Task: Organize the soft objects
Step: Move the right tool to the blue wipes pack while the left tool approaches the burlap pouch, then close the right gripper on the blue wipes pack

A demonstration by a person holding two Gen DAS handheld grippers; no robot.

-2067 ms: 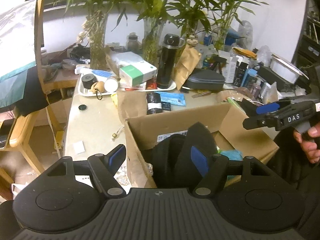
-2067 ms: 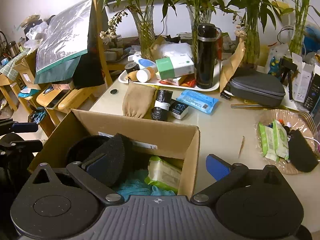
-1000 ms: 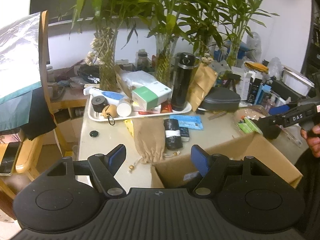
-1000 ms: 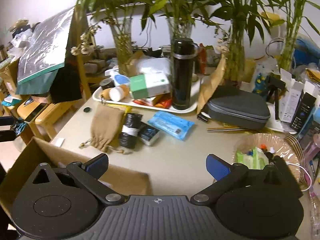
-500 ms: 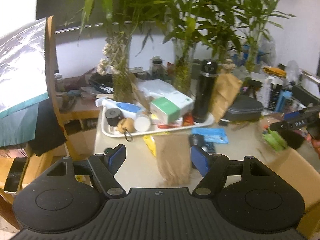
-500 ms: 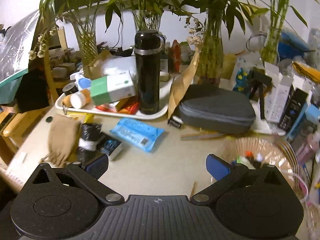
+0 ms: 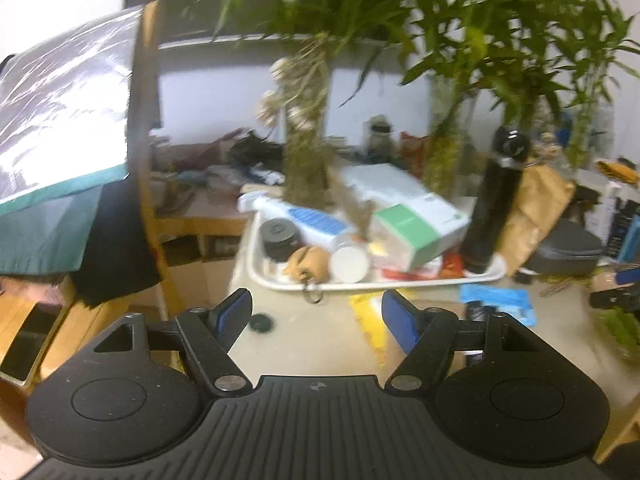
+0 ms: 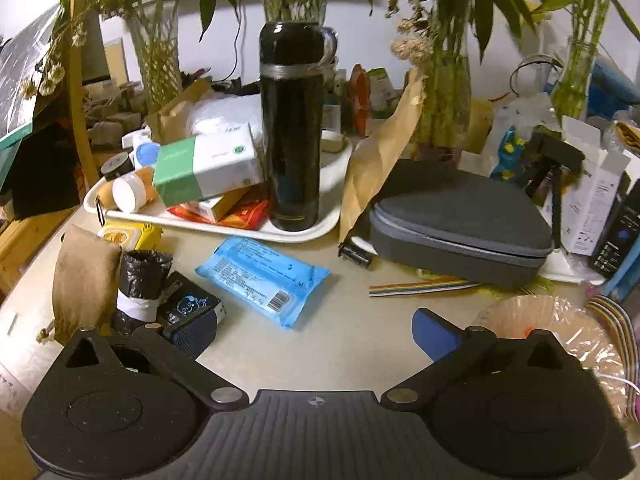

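Observation:
The right wrist view shows a blue wipes pack flat on the beige table, just ahead of my right gripper. That gripper is open with nothing between its fingers. Left of the pack lie a small black box, a black rolled bag and a tan cloth pouch. A green-and-white tissue pack rests on the white tray. In the blurred left wrist view my left gripper is open and empty above the table's left end, facing the tray. The blue pack lies to its right.
A tall black thermos stands on the tray. A grey zip case, a brown paper bag, boxes and glass vases with bamboo crowd the back. A plastic-wrapped basket sits at the right. A wooden chair stands left of the table.
Both grippers have left the cardboard box, which has dropped out of view, and moved forward and lower over the table towards the tray. The left view has swung left. Both stay open.

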